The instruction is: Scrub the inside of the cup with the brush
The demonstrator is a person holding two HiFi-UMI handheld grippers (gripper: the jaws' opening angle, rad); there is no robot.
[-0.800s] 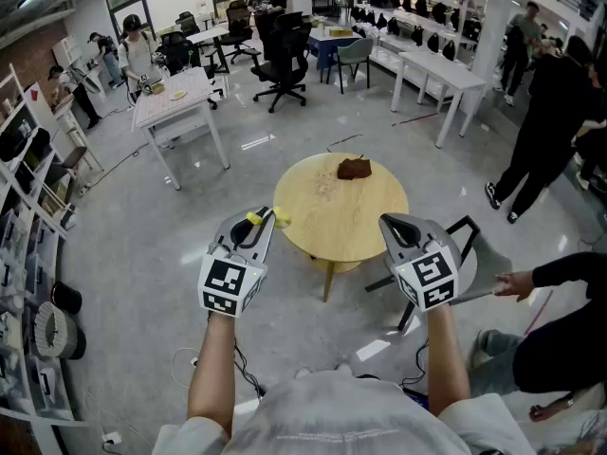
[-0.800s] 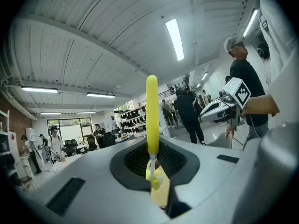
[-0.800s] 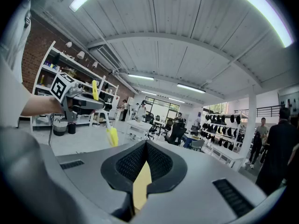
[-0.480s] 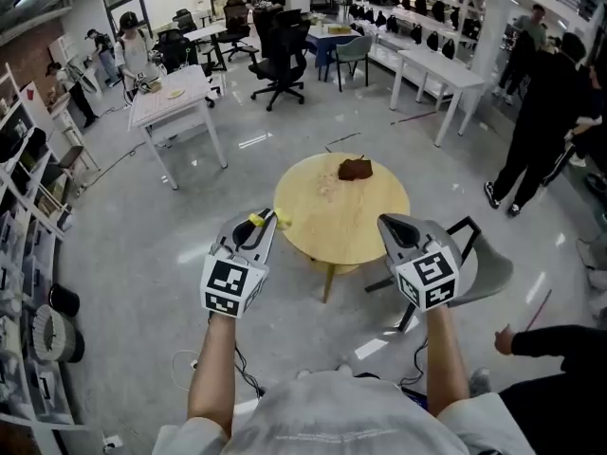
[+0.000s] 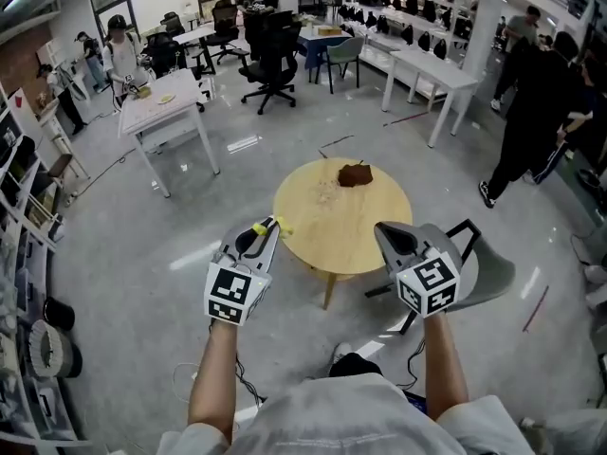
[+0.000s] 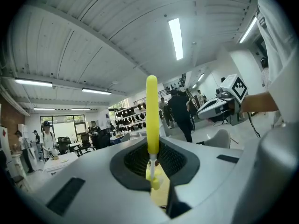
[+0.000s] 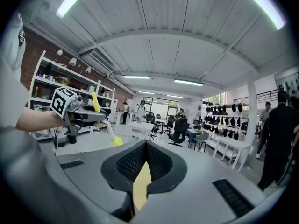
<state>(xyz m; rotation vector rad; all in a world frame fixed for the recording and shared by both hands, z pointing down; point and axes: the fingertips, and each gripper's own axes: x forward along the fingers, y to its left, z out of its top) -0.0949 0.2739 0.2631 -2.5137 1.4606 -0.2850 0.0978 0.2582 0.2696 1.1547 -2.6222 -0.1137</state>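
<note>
A round wooden bench (image 5: 341,218) stands on the grey floor, with both grippers held in the air at its near edge: the left gripper (image 5: 268,233) by the left rim, the right gripper (image 5: 387,232) by the right rim, neither touching it. The left fingers are clamped on a yellow brush (image 6: 152,111), its head at the bench rim; the right fingers are closed together with nothing between them. A small brown object (image 5: 355,172) lies on the far side of the bench, too small to identify.
</note>
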